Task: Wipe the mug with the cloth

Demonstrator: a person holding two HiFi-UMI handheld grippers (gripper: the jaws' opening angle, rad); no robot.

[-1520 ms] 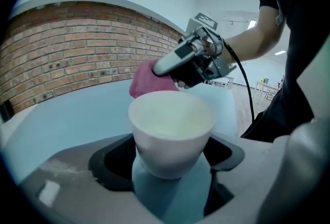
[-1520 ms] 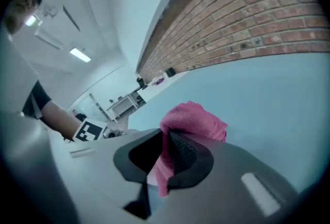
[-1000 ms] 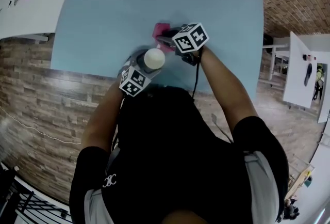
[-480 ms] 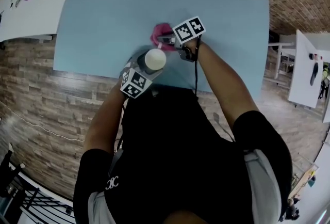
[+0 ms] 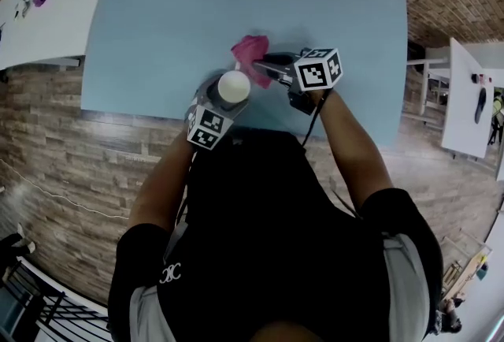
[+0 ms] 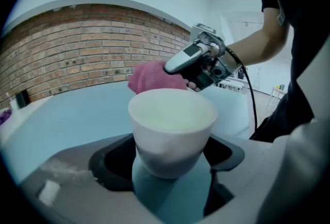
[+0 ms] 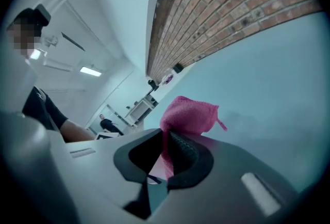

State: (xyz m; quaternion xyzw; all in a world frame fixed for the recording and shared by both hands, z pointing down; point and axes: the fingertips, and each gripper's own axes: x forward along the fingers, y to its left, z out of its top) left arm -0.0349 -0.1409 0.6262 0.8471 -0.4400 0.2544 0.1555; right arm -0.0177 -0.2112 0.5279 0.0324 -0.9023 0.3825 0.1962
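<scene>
Left gripper (image 6: 168,163): jaws standing wide, gripping the white mug (image 6: 172,125) by its lower sides and holding it upright, mouth up, over the near edge of the light blue table (image 5: 197,1).
Right gripper (image 7: 167,158): jaws nearly together, pinching the pink cloth (image 7: 190,114), which is bunching just beyond the mug's far-right rim; contact unclear.
</scene>
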